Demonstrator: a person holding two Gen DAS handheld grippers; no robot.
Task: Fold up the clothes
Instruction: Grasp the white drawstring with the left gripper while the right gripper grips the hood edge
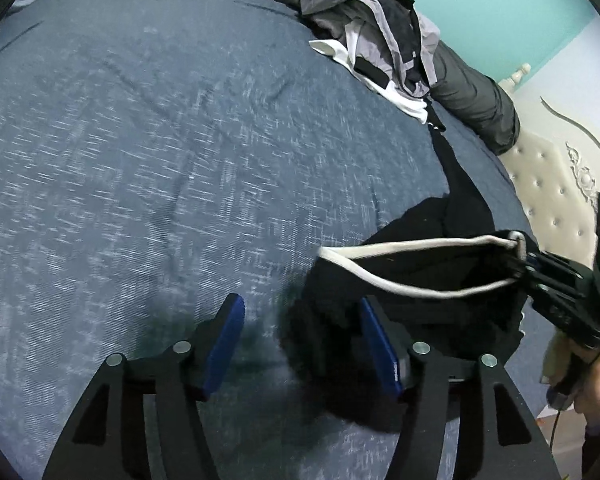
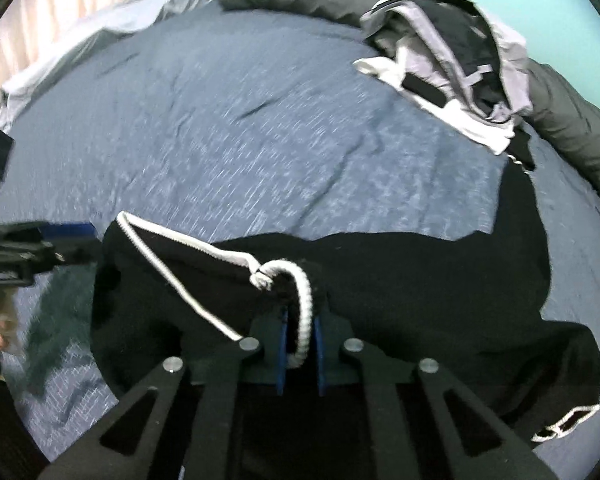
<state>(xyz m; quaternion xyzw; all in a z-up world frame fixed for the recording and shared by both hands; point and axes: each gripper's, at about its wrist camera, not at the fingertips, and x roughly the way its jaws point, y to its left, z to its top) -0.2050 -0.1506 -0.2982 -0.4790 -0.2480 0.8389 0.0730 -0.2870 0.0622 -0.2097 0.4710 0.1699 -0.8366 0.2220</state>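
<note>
Black garment (image 2: pixel 380 280) on blue bedspread (image 1: pixel 160 160), right gripper (image 2: pixel 300 336) pinching its white-trimmed edge, left gripper (image 1: pixel 300 344) spread wide, holding nothing, clothes pile (image 1: pixel 376 32) behind.

Both my views are evenly and rather softly lit, with no harsh glare anywhere. The blue bedspread (image 1: pixel 180 160) is smeared with motion blur, its pale flecks drawn into short streaks, strongest near my jaws. The black garment (image 2: pixel 380 272) on it is so dark that its folds vanish into one flat patch; only its white trim (image 2: pixel 304 300) reads clearly. A faint greenish shadow lies on the bedspread just beside the garment's edge. The fisheye lens bulges the bedspread into a dome and bends everything beyond it, and black corners frame each view. The pale curtain (image 2: pixel 60 8) past the bedspread's far corner looks washed out.
</note>
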